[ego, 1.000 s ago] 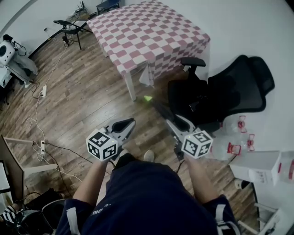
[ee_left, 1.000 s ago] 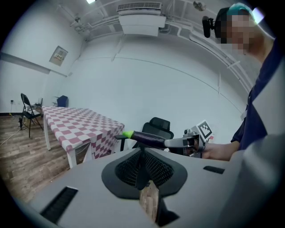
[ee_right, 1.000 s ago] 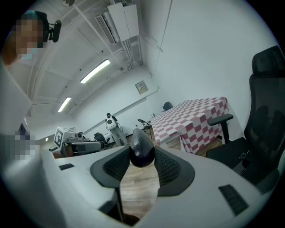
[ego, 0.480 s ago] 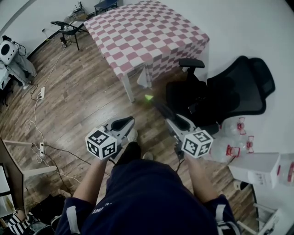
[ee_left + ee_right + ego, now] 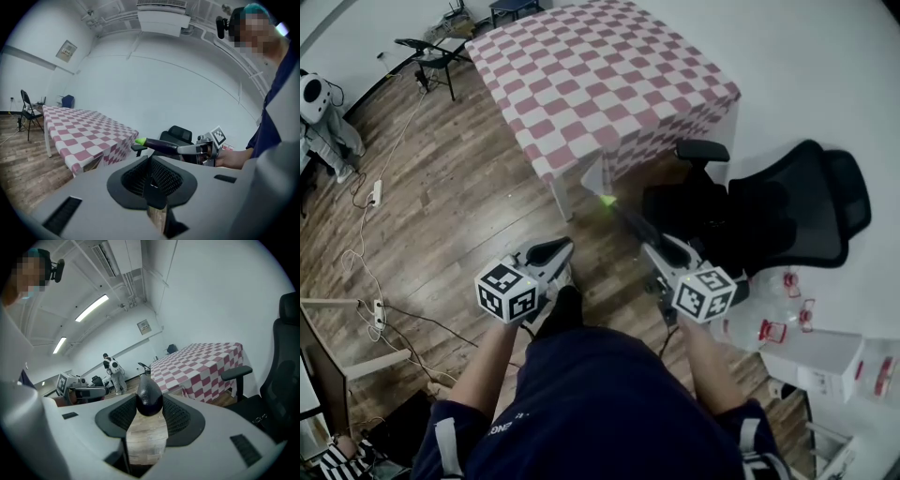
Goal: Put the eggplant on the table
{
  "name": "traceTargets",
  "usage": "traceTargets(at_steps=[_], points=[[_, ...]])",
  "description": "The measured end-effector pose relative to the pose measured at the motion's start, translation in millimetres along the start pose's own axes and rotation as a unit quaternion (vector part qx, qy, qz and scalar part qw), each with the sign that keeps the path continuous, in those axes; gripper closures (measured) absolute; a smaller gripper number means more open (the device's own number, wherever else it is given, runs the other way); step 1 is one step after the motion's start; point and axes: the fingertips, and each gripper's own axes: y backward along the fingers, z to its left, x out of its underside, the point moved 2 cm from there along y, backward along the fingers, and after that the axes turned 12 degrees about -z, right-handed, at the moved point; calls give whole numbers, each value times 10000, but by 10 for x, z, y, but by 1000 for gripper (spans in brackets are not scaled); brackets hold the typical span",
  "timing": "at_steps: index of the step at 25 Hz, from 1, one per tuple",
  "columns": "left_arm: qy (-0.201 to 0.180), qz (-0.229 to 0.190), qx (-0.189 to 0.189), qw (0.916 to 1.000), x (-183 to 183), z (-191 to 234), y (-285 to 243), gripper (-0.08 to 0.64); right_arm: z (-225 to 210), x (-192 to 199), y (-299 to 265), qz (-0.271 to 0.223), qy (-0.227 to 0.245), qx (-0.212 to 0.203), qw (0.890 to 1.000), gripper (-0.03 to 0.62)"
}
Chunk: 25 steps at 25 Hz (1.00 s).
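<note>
A dark purple eggplant [image 5: 630,223] with a green tip sticks out forward from my right gripper [image 5: 659,248], which is shut on its thick end [image 5: 149,398]. The green tip points towards the table [image 5: 600,84], covered in a red-and-white checked cloth, which stands ahead with its near corner a little past the eggplant. My left gripper [image 5: 558,248] hangs level beside it on the left; its jaws [image 5: 152,180] meet with nothing between them. In the left gripper view the eggplant [image 5: 159,145] and the right gripper [image 5: 187,149] show against a black chair.
A black office chair [image 5: 769,211] stands close on the right, by the table's corner. Water bottles [image 5: 769,314] and a white box [image 5: 816,361] lie at the lower right. A folding chair [image 5: 441,56], floor cables [image 5: 370,197] and a white figure [image 5: 314,103] are at the left.
Both grippers and the person have moved forward over the wooden floor towards the table. The table looks nearer. The eggplant stays in the right gripper.
</note>
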Motion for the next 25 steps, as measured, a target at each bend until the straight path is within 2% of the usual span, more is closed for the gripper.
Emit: traceTargets(at_steps=[6, 11, 17, 21, 25], points=[[116, 111, -49, 9999, -273, 947, -224, 514, -93, -189, -986, 194, -24, 30, 9998, 407], [67, 259, -120, 9996, -412, 1693, -362, 514, -211, -301, -1717, 304, 62, 35, 9995, 407], [165, 352, -285, 9988, -336, 2197, -398, 514, -381, -120, -2093, 481, -32, 169, 9987, 407], [320, 360, -338, 9983, -667, 2769, -428, 514, -376, -352, -2740, 680, -43, 225, 9974, 407], [471, 272, -421, 9976, -755, 2980, -472, 514, -385, -457, -3002, 753, -7, 160, 9970, 407]])
